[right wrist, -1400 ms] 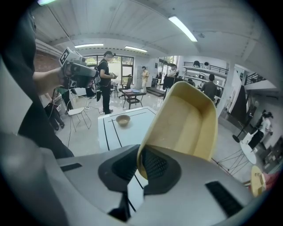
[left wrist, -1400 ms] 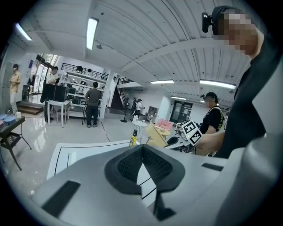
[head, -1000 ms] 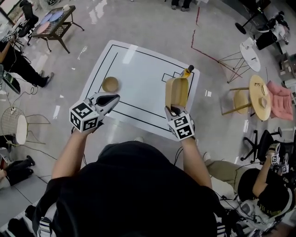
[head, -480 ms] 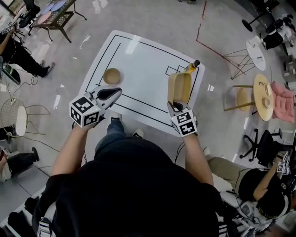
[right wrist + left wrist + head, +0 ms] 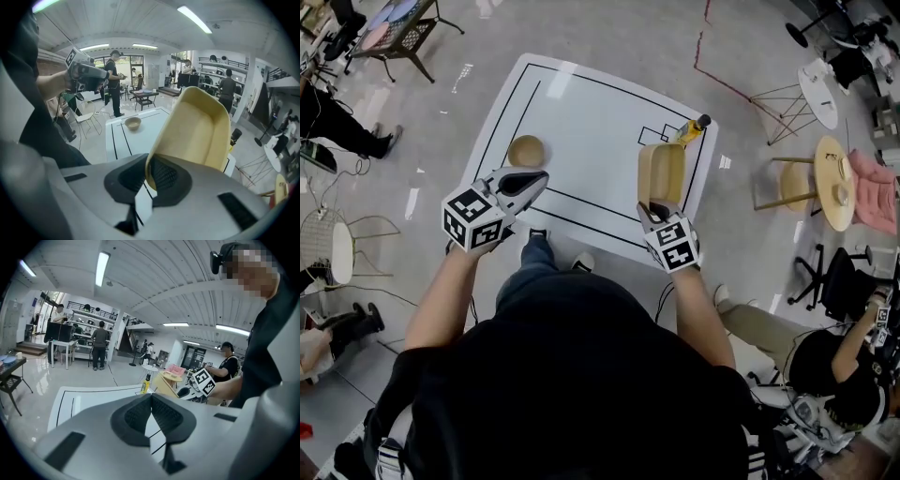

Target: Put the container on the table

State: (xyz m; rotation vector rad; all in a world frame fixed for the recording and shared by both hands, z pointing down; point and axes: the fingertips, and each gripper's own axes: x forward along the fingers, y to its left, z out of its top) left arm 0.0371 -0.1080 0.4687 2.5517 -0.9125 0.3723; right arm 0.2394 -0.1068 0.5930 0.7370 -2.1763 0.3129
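A tan rectangular container [image 5: 660, 174] [image 5: 199, 129] hangs above the right side of the white table [image 5: 591, 112], held up by its near rim. My right gripper [image 5: 654, 208] [image 5: 149, 176] is shut on that rim. My left gripper [image 5: 525, 182] [image 5: 151, 412] is shut with nothing in it, hovering over the table's near left edge. A small round wooden bowl [image 5: 526, 150] [image 5: 133, 123] sits on the table just beyond the left gripper. A yellow bottle with a dark cap [image 5: 688, 132] [image 5: 146, 384] stands at the table's far right corner.
The white table has black lines and a small marked rectangle [image 5: 658, 135] near the bottle. Round wooden side tables and a pink-cushioned chair [image 5: 865, 202] stand to the right. People sit and stand around the room; a dark low table [image 5: 398, 33] is far left.
Both grippers and the container have held nearly the same pose. The head view has shifted slightly, so the table sits a little lower and to the right in the picture.
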